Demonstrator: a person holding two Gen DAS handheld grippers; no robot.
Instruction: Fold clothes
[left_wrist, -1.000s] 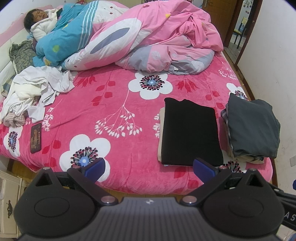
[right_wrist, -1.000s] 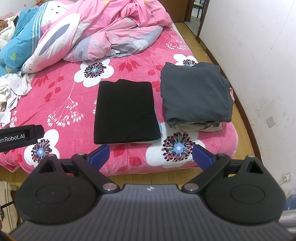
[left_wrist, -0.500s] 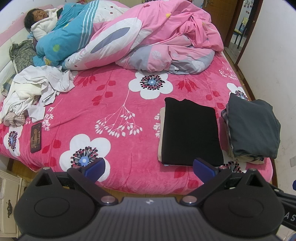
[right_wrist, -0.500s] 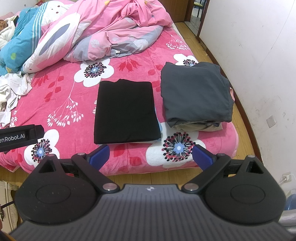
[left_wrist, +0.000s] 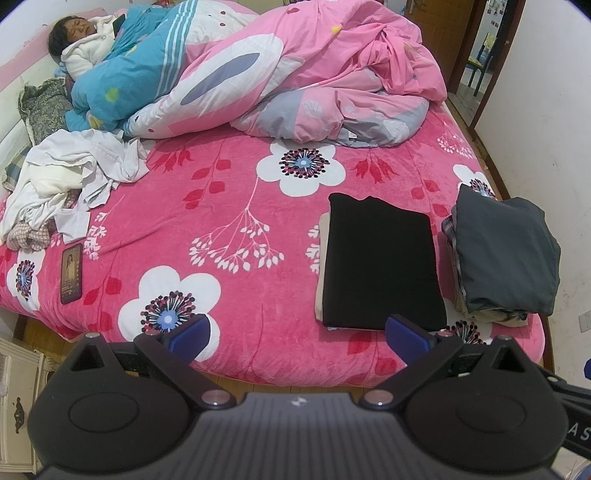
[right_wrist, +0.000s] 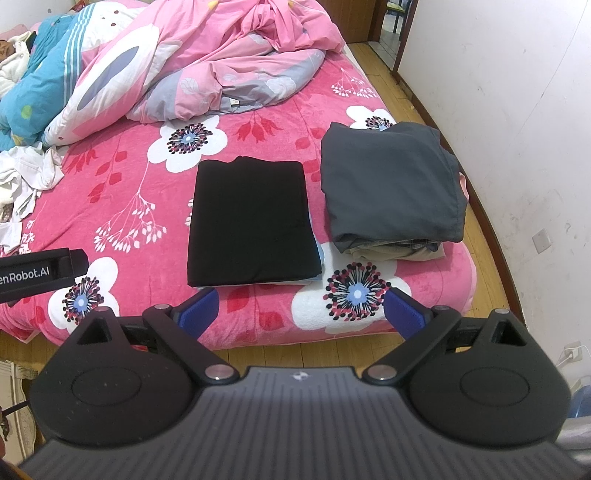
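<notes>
So both grippers hang off the foot of the bed, jaws spread wide, nothing in them. The folded black garment and grey stack sit near the right gripper. The unfolded white clothes pile lies far off to the left, long axis running up the bed, so the left gripper looks nearer for the next grab, I'd guess.
</notes>
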